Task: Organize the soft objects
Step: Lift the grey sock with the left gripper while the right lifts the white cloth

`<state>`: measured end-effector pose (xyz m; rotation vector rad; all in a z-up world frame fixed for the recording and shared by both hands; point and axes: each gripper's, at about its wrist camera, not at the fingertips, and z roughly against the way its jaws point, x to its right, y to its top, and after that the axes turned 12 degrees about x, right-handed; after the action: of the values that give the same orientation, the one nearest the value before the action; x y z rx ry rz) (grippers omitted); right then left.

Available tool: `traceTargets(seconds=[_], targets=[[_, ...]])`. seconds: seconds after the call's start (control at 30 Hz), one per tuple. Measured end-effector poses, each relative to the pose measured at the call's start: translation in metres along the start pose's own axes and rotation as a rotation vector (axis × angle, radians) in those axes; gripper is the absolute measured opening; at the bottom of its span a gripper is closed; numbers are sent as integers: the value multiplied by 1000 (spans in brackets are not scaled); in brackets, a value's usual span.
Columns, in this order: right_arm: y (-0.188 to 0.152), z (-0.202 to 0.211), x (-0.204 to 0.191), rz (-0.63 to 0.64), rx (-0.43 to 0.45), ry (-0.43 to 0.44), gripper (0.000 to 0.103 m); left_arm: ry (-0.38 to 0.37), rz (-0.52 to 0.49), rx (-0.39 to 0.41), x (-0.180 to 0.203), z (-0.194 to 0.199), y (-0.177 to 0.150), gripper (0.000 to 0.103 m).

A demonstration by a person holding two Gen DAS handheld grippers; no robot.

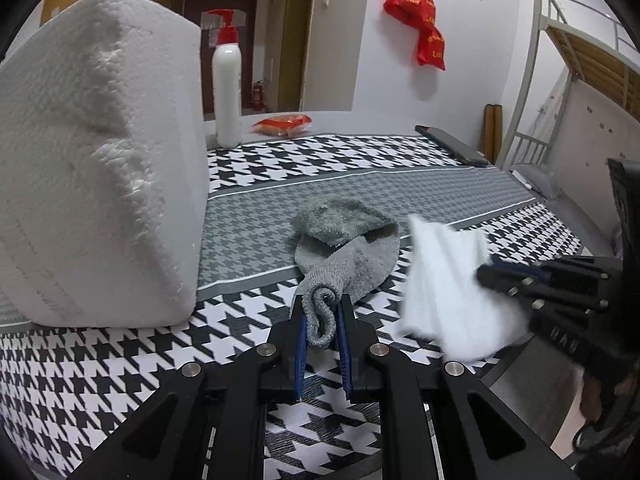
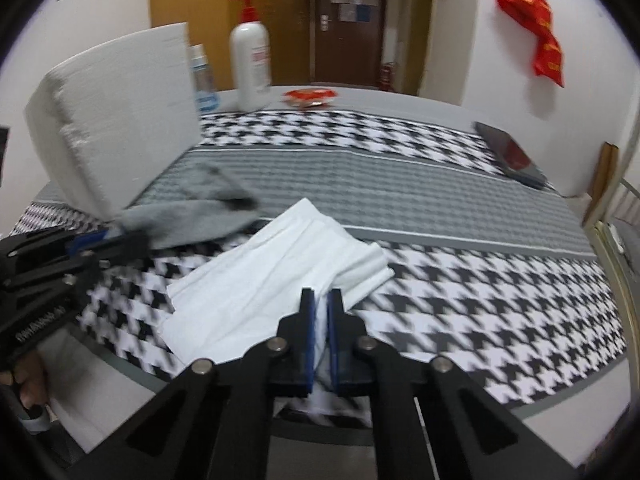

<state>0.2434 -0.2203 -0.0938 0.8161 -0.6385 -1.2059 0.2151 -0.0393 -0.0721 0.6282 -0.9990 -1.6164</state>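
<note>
- Left wrist view: the left gripper (image 1: 323,312) has its blue-padded jaws pressed onto the rolled end of a grey knitted sock (image 1: 347,246), which trails away from it across the houndstooth-patterned black, white and grey cloth (image 1: 120,360) covering the table.
- To the right, the right gripper (image 1: 486,270) reaches in from the side, against a blurred white folded cloth (image 1: 448,284) that lies just beside the sock.
- A large white foam block (image 1: 96,160) stands on the left, close to the sock; behind it are a white pump bottle with a red top (image 1: 228,92) and a flat red packet (image 1: 284,124).
- Right wrist view: the right gripper (image 2: 322,300) is closed, pinching the near edge of the white folded cloth (image 2: 276,264); the rest lies spread on the patterned table cover.
- The left gripper (image 2: 110,238) shows at the left with the grey sock (image 2: 192,216) at its tip.
- Judgement: both soft items are gripped at one end only, so lifting slowly and keeping the two apart should stop them dragging, tangling or unfolding; the foam block leaves little room on the left.
- Room: a brown door (image 2: 348,20), white walls, a red plastic bag hanging on a hook (image 2: 536,28), and a dark flat device (image 2: 512,156) at the far right of the table.
</note>
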Motion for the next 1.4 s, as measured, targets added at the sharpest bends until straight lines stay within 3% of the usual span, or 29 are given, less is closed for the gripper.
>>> traceTargets(seconds=[0.17, 0.23, 0.3, 0.33, 0.47, 1.1, 1.2, 1.4], targets=[[1, 7, 4, -3, 19, -11, 12, 3, -9, -2, 1, 3, -2, 18], [0, 10, 1, 10, 29, -8, 27, -6, -7, -2, 3, 4, -1, 39], [0, 16, -3, 24, 54, -13, 64, 1, -18, 3, 5, 7, -1, 55], [1, 21, -4, 26, 77, -10, 68, 4, -24, 15, 6, 9, 0, 55], [5, 27, -2, -18, 109, 33, 69, 5, -37, 13, 8, 4, 6, 56], [-1, -5, -14, 27, 28, 63, 69, 17, -115, -105, 18, -34, 9, 54], [-2, -5, -17, 41, 26, 58, 69, 14, -113, -109, 18, -34, 9, 51], [-2, -4, -17, 45, 19, 55, 67, -2, -125, -113, 21, -34, 9, 35]])
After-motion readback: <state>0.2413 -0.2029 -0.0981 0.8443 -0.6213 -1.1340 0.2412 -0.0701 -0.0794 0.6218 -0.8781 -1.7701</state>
